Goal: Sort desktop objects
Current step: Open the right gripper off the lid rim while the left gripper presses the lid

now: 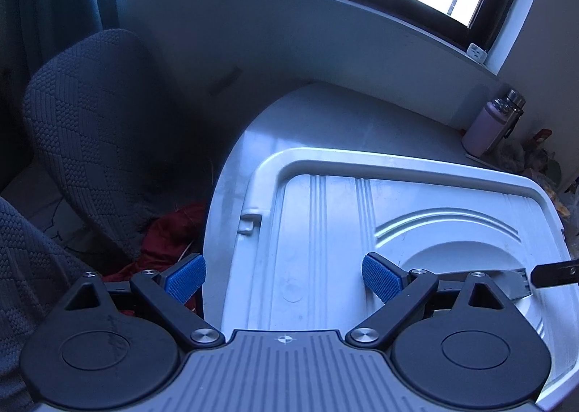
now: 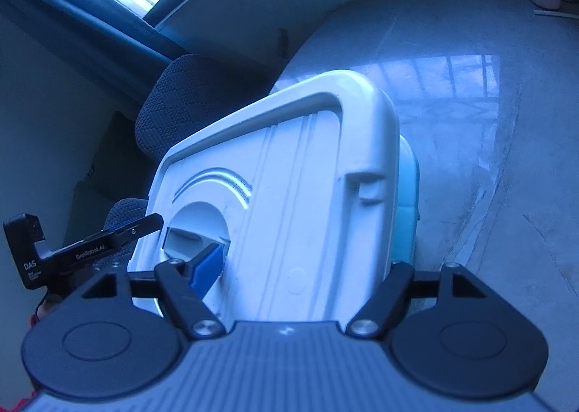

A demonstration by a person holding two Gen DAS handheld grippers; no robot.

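A white plastic box lid (image 1: 325,223) with ridges and a round recessed handle well lies on a light blue storage box (image 2: 407,194) on the grey table. My left gripper (image 1: 284,276) is open, its jaws straddling the lid's left edge, one blue pad (image 1: 186,276) off the side and the other (image 1: 381,280) on top near the handle well. My right gripper (image 2: 304,267) is open wide around the lid (image 2: 289,194); its left blue pad (image 2: 206,269) sits in the handle recess and its right finger is hidden behind the lid's edge.
A pink bottle (image 1: 488,126) with a metal cap stands at the table's far right beside clutter. A dark fabric chair (image 1: 90,129) stands left of the table, with red cloth (image 1: 166,242) on the floor. A window and sill run behind.
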